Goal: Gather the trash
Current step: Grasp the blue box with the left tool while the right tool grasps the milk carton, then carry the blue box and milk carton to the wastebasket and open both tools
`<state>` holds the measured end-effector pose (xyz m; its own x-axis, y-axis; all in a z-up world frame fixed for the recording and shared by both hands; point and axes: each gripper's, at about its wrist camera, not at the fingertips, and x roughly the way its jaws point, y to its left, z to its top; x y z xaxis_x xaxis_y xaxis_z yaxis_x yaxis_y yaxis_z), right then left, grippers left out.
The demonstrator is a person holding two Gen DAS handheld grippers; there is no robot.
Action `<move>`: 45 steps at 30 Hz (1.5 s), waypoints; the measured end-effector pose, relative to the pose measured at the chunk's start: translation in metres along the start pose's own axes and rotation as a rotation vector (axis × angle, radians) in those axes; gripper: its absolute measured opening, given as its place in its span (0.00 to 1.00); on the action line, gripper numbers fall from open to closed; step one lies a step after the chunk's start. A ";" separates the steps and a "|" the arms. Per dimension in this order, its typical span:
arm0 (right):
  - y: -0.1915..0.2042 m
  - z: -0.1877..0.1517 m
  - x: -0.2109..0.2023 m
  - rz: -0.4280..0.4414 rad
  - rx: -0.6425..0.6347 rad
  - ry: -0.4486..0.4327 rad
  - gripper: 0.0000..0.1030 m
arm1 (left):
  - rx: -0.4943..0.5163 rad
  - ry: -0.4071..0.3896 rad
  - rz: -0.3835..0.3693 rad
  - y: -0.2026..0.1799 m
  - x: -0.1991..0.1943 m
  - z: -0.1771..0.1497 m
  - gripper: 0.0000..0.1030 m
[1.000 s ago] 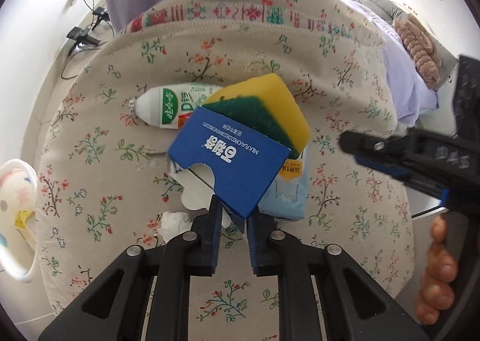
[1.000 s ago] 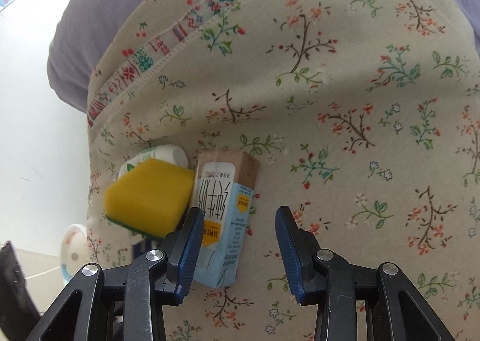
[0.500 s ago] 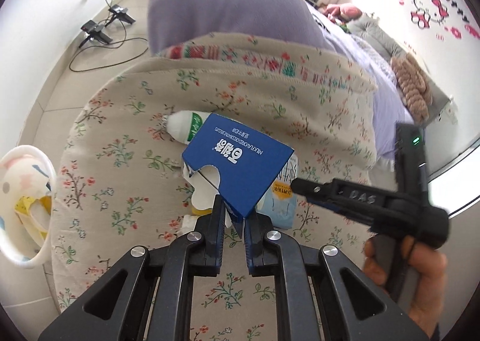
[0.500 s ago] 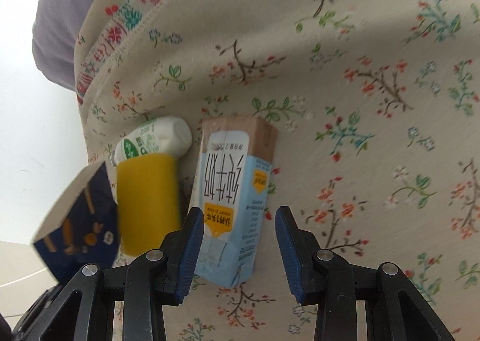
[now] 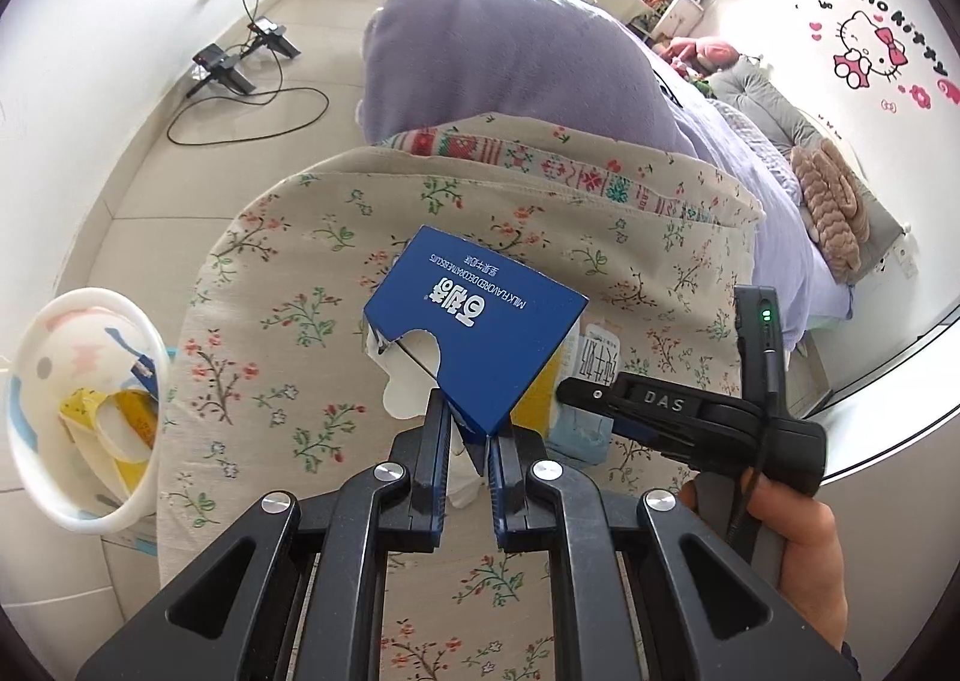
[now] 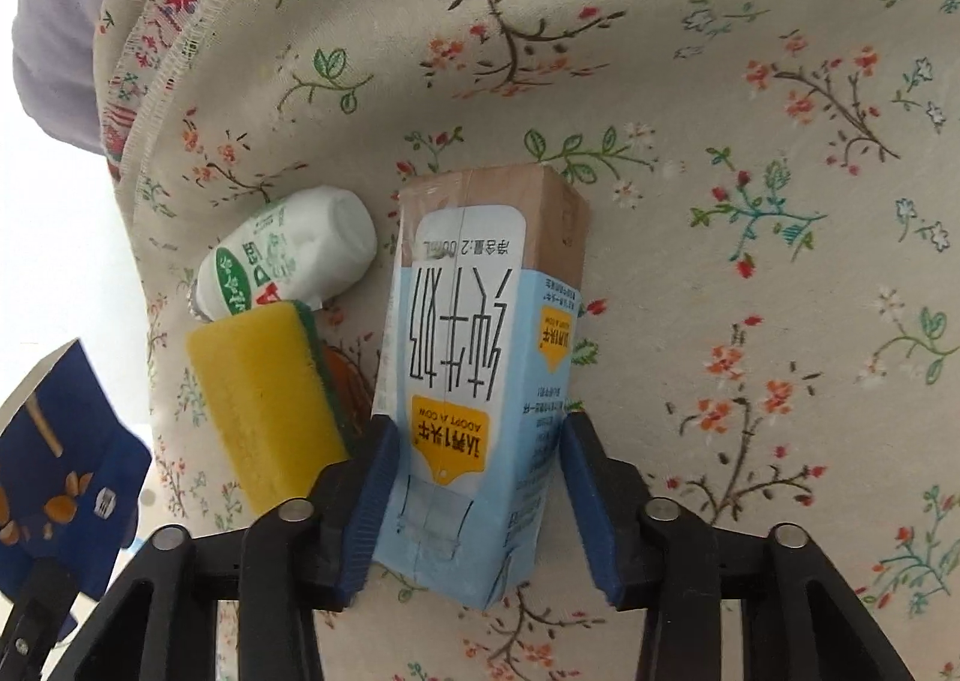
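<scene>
- My left claw (image 5: 468,444) grips the blue biscuit box (image 5: 474,330), now lifted off the floral cover (image 5: 270,285); the bin (image 5: 84,417) waits at frame left.
- My right claw (image 6: 474,507), open, has moved in to straddle the milk carton (image 6: 480,381) at centre; the sponge (image 6: 270,399) and bottle (image 6: 288,261) lie at its left.
</scene>
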<state>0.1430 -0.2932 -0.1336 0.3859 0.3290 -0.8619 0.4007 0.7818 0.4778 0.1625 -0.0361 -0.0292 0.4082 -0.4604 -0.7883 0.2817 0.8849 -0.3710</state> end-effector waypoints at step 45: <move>0.138 -0.038 -0.040 0.197 -0.293 -0.298 0.40 | -0.274 0.021 0.141 0.144 -0.036 0.003 0.12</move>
<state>0.1516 -0.1785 -0.0395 0.6706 0.3527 -0.6526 0.0610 0.8505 0.5224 0.1911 0.1075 -0.0531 0.4077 -0.3324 -0.8505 -0.0224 0.9275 -0.3732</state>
